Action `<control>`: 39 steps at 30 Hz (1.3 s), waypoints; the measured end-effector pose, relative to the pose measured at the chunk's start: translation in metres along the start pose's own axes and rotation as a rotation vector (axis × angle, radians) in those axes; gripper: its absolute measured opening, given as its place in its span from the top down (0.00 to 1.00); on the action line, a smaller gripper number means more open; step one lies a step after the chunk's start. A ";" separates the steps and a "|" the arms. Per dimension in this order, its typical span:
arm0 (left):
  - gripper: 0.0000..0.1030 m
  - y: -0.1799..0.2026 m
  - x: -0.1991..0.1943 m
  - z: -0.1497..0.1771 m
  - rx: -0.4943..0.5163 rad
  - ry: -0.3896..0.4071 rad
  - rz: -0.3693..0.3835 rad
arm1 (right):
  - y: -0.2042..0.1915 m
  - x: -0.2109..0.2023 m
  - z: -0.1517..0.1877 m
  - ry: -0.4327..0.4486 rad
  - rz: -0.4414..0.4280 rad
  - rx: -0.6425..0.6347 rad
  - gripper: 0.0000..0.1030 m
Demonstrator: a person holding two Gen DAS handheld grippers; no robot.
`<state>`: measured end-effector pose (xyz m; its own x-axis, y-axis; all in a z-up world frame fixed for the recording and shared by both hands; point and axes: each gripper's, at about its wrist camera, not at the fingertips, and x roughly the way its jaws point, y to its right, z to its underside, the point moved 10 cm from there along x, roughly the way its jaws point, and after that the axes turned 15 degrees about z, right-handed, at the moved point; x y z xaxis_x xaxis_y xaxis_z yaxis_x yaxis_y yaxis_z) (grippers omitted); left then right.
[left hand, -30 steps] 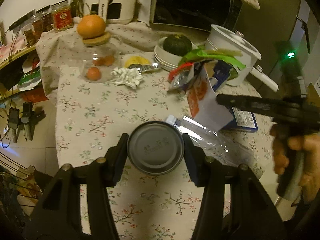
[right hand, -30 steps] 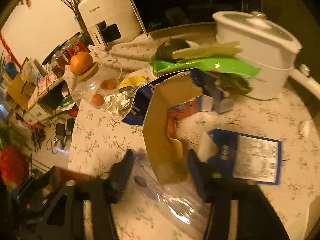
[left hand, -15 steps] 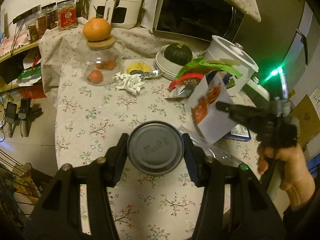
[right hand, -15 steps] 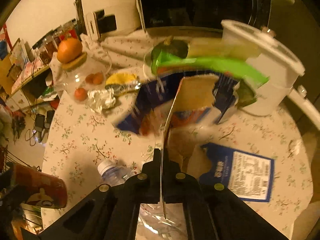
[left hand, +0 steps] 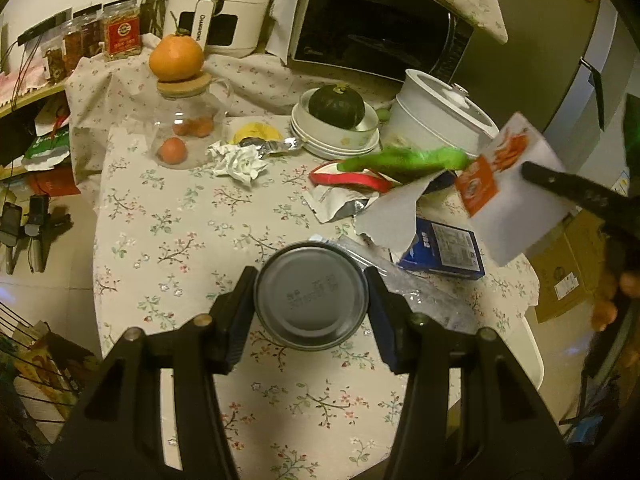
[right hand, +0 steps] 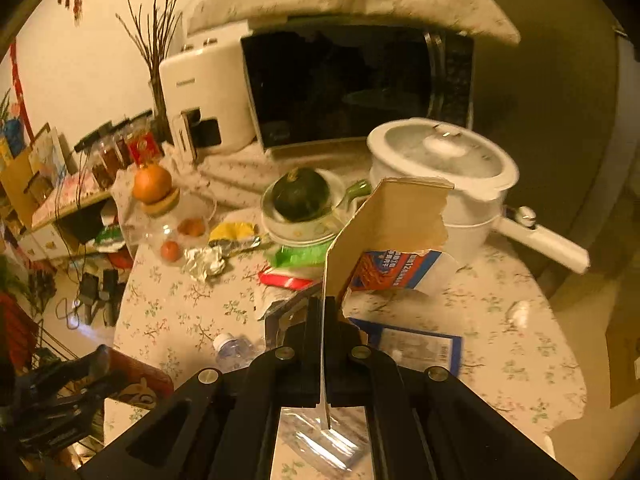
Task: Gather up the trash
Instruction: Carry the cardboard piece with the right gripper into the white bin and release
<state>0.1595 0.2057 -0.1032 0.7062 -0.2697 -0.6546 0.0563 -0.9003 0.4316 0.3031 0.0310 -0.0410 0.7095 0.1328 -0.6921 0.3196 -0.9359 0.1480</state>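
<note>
A can (left hand: 311, 294) is held bottom-outward between the pads of the left gripper (left hand: 311, 300), above the flowered table (left hand: 168, 240). A torn carton (right hand: 384, 236) is pinched by its edge in the fully closed right gripper (right hand: 323, 312), lifted clear of the table; a plastic bottle (right hand: 236, 350) lies below it.
</note>
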 end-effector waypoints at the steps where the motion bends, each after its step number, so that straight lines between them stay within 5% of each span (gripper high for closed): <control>1: 0.47 0.002 0.000 0.000 0.002 -0.001 0.004 | 0.004 -0.004 0.000 0.005 -0.001 0.004 0.99; 21: 0.47 0.074 0.016 0.007 0.097 -0.017 0.112 | 0.126 -0.070 0.042 0.040 -0.003 0.161 0.99; 29: 0.47 0.133 0.036 0.028 0.213 -0.073 0.177 | 0.193 -0.052 0.131 -0.155 0.086 0.164 0.99; 39: 0.47 0.190 0.068 0.066 0.283 -0.174 0.257 | 0.238 0.009 0.267 -0.530 0.047 0.293 0.99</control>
<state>0.1710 -0.0058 -0.1068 0.5406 -0.5298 -0.6535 -0.3196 -0.8479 0.4231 0.2180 -0.2780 -0.2001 0.2857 -0.0211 -0.9581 0.0555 -0.9977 0.0385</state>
